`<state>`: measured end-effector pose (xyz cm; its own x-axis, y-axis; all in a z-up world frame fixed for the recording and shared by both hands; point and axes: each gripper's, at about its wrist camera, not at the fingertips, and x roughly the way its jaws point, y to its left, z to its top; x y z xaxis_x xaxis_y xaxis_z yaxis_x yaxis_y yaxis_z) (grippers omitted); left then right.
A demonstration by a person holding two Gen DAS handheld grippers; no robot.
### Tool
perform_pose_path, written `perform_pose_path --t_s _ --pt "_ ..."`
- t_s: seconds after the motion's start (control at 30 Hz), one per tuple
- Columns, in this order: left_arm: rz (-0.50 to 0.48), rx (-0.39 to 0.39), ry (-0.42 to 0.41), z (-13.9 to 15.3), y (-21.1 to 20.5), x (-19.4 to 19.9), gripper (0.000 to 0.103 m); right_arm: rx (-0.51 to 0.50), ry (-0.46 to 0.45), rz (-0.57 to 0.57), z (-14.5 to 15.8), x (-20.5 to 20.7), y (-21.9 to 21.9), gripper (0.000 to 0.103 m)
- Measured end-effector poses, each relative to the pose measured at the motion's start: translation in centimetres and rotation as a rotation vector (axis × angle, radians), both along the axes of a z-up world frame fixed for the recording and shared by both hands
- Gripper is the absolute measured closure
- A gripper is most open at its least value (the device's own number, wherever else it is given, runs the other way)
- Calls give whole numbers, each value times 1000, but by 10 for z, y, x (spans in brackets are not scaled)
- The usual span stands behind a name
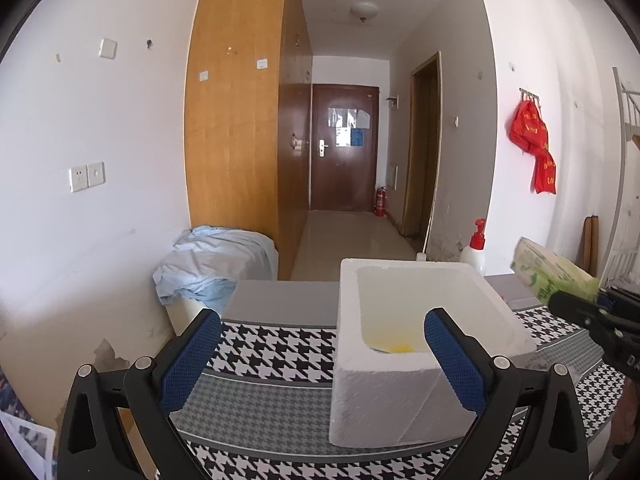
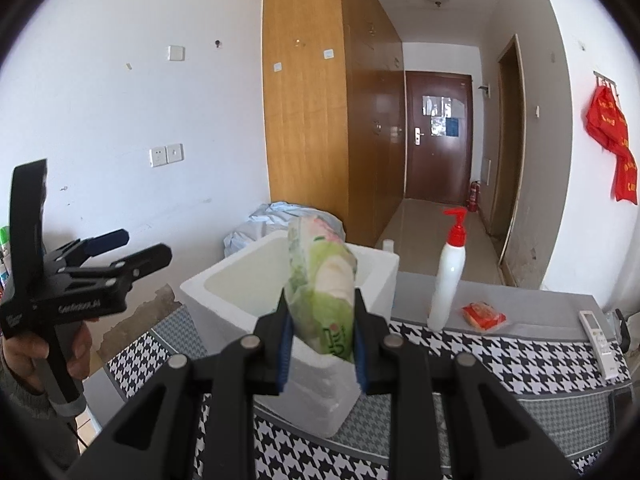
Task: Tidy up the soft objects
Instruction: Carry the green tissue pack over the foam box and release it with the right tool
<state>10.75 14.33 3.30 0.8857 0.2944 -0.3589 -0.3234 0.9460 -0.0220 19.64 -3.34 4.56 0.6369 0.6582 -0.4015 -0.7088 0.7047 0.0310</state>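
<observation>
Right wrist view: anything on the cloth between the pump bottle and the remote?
Yes, in the right wrist view a small orange-red packet lies on the grey band of the tablecloth, between the white pump bottle and the remote, nearer the bottle.

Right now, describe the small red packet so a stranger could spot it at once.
Find the houndstooth cloth on the table. On the grey strip at its far edge stands a white pump bottle; the red packet lies flat just right of it, the only red, crinkly wrapper there.
</observation>
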Motion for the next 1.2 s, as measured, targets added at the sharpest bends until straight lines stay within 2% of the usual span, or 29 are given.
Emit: perform_pose_path --t_s 0.77,0.97,1.2 --pt "-13 -32 -12 -9 21 -31 1 -51 20 3 2 13 52 73" --pt "-19 -10 -6 -9 18 -36 1 -49 33 4 0 22 56 73" --pt "-16 -19 -6 -11 13 -37 1 -66 58 -2 -4 34 62 73"
